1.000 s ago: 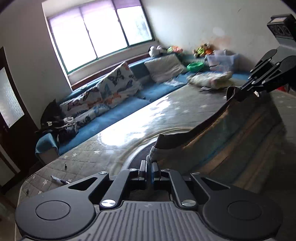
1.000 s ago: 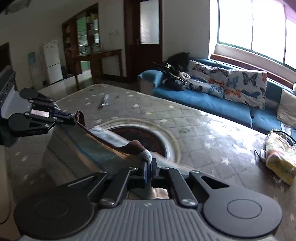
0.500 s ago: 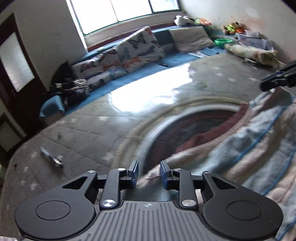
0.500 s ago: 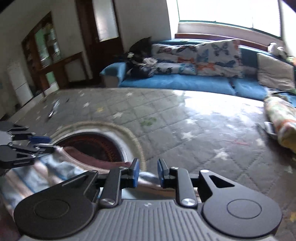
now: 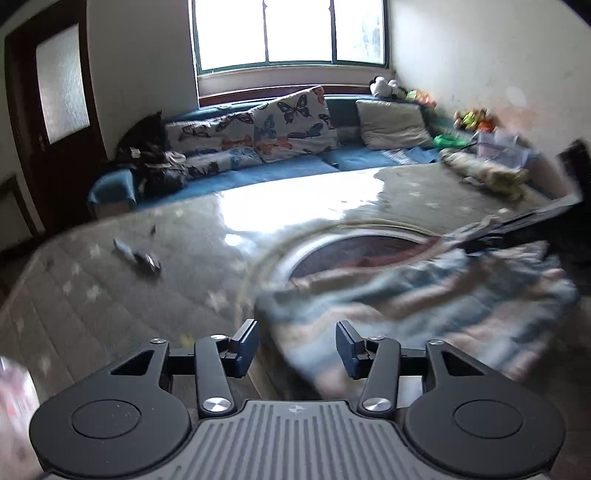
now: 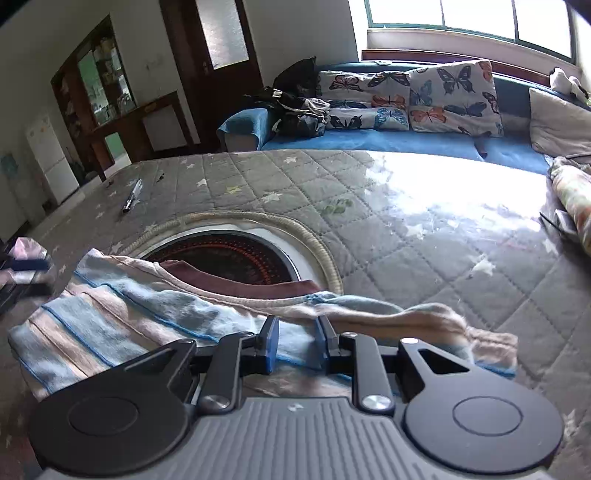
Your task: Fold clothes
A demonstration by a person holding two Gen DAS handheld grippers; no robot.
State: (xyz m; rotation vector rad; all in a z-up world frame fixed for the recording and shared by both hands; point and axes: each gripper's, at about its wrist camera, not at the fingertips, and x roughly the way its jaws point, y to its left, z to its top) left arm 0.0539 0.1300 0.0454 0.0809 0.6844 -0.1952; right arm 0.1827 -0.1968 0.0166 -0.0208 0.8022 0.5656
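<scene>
A striped garment [image 6: 122, 325], with blue and pale pink bands and a dark red collar, lies flat on the table [image 6: 424, 251]. The table has a grey quilted cover with little stars on it. The garment's collar end rests over the edge of a round dark heater plate [image 6: 229, 258] set in the middle of the table. The left gripper [image 5: 297, 341] sits low over the near edge of the garment, and its jaws are wide apart with nothing in them. The right gripper [image 6: 295, 345] sits low over the other side of the garment, and its jaws are partly apart and hold nothing too. In the left wrist view the garment looks blurry. A pen [image 6: 132, 195] lies on the table, well apart from the garment. Behind the table is a blue sofa [image 6: 388, 142] with butterfly cushions [image 6: 454, 99] on it, and a black bag [image 6: 299, 107] sits at its end. A bright window [image 5: 291, 33] is above the sofa.
</scene>
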